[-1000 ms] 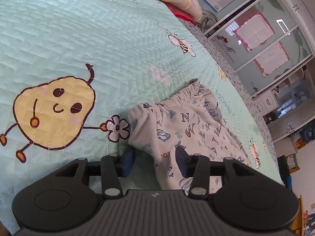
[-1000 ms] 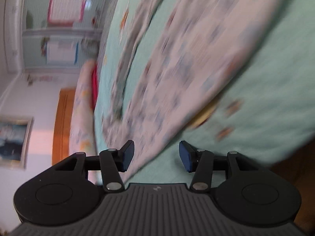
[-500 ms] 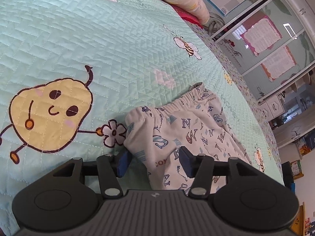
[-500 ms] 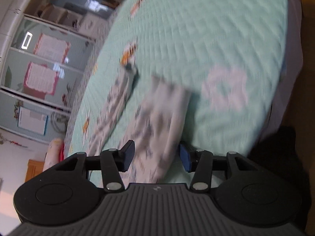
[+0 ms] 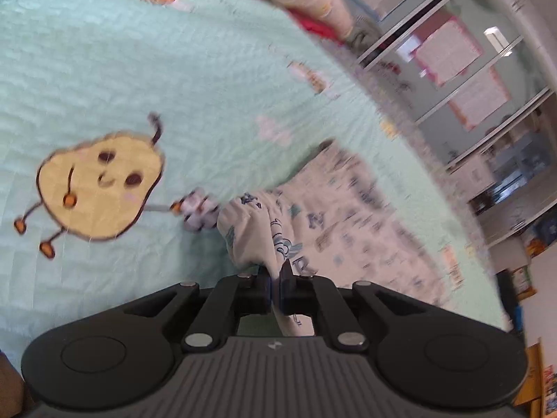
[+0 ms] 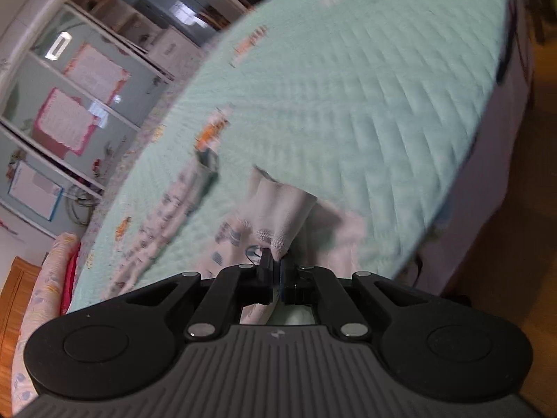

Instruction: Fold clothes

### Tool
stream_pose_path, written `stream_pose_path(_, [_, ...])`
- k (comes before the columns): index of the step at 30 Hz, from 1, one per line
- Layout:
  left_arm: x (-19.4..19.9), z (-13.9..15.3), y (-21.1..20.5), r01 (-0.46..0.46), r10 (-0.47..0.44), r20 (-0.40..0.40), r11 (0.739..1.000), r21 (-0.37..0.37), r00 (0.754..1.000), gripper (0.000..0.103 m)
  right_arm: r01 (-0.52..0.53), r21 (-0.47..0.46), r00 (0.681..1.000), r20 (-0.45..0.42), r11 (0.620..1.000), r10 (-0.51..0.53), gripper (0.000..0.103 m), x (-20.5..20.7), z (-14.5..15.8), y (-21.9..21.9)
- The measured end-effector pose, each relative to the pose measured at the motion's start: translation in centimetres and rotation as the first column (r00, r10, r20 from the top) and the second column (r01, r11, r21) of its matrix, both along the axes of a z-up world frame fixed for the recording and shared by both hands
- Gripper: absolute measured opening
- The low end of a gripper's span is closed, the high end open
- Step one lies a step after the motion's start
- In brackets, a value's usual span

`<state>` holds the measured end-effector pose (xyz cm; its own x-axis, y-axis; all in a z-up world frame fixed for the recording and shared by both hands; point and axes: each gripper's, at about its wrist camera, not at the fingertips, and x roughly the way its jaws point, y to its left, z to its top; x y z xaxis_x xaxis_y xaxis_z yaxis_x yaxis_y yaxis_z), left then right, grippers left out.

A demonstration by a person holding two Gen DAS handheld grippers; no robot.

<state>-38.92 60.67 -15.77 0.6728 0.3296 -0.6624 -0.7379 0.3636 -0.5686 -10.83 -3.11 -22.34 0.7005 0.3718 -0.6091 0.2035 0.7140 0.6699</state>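
Two tools pinched soft printed trousers on the bed.
Left tool [image 5: 275,280] gripped the trousers [image 5: 348,223] near the waistband; right tool [image 6: 277,271] clamped a hem above the quilted mint bedspread [image 6: 365,87].

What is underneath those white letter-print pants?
The pants lie on a mint green quilted bedspread, which shows all around them. Whatever part of its cartoon print sits directly beneath the cloth is covered and cannot be seen.

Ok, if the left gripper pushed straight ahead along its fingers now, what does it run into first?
The left gripper is already shut on the printed pants, so it would bunch that cloth first, then probably press into the green quilt; blur makes depth uncertain.
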Motion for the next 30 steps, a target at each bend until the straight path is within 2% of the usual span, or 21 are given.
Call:
stream_pose_path(5, [-0.4,-0.5,-0.2,-0.006,0.006,0.007,1.0,-0.012,1.0,0.005,0.013,0.012,0.999,0.048,1.0,-0.013,0.003,-0.4,1.0,-0.1])
stream_pose_path(10, [-1.0,-0.9,-0.5,-0.01,0.011,0.017,1.0,-0.022,1.0,0.006,-0.005,0.01,1.0,0.005,1.0,0.005,0.005,-0.1,-0.2,-0.4])
stream_pose_path(11, [-1.3,-0.9,-0.6,-0.008,0.009,0.032,1.0,-0.022,0.999,0.007,-0.001,0.034,1.0,0.006,0.999,0.001,0.007,-0.2,-0.2,-0.7])
stream_pose_path(13, [-2.3,-0.5,-0.8,-0.012,0.013,0.052,1.0,-0.016,0.999,0.017,0.027,0.069,1.0,0.007,0.997,-0.028,0.024,-0.8,0.4,-1.7])
stream_pose_path(14, [-3.0,-0.2,-0.7,-0.023,0.023,0.052,1.0,-0.006,0.998,0.03,0.058,0.05,0.998,0.016,0.997,-0.059,0.032,-1.1,1.1,-2.2])
stream_pose_path(15, [-3.7,0.1,-0.7,-0.039,0.039,0.052,0.999,0.006,0.998,0.037,0.096,0.012,0.995,0.026,0.995,-0.096,0.035,-1.6,1.9,-2.7])
stream_pose_path(17, [-5.1,1.1,-0.3,-0.071,0.07,0.059,0.997,0.027,0.996,0.037,0.177,-0.047,0.983,0.058,0.983,-0.174,0.036,-2.0,3.6,-3.7])
stream_pose_path(18, [-5.7,1.6,-0.2,-0.086,0.084,0.064,0.996,0.038,0.994,0.037,0.2,-0.046,0.977,0.081,0.979,-0.196,0.036,-2.2,4.5,-4.0])
stream_pose_path(21, [-6.6,3.5,-0.3,-0.121,0.115,0.086,0.99,0.077,0.99,0.037,0.174,-0.011,0.973,0.159,0.985,-0.17,0.037,-1.9,6.8,-3.0])
stream_pose_path(23, [-6.1,4.8,-0.8,-0.108,0.097,0.108,0.989,0.102,0.989,0.038,0.11,0.0,0.975,0.193,0.994,-0.108,0.041,-1.0,7.9,-1.1])
stream_pose_path(25, [-4.6,5.9,-1.7,-0.059,0.043,0.128,0.991,0.121,0.991,0.039,0.03,0.038,0.983,0.182,0.999,-0.036,0.044,0.7,7.6,1.1])
stream_pose_path(27, [-2.6,6.5,-3.0,0.003,-0.021,0.141,0.992,0.129,0.99,0.039,-0.019,0.104,0.992,0.128,0.994,0.005,0.044,2.6,6.3,2.9])
stream_pose_path(30, [1.1,6.7,-4.9,0.11,-0.127,0.157,0.988,0.113,0.979,0.039,-0.036,0.192,0.999,0.04,0.981,0.029,0.043,6.3,3.8,5.4])
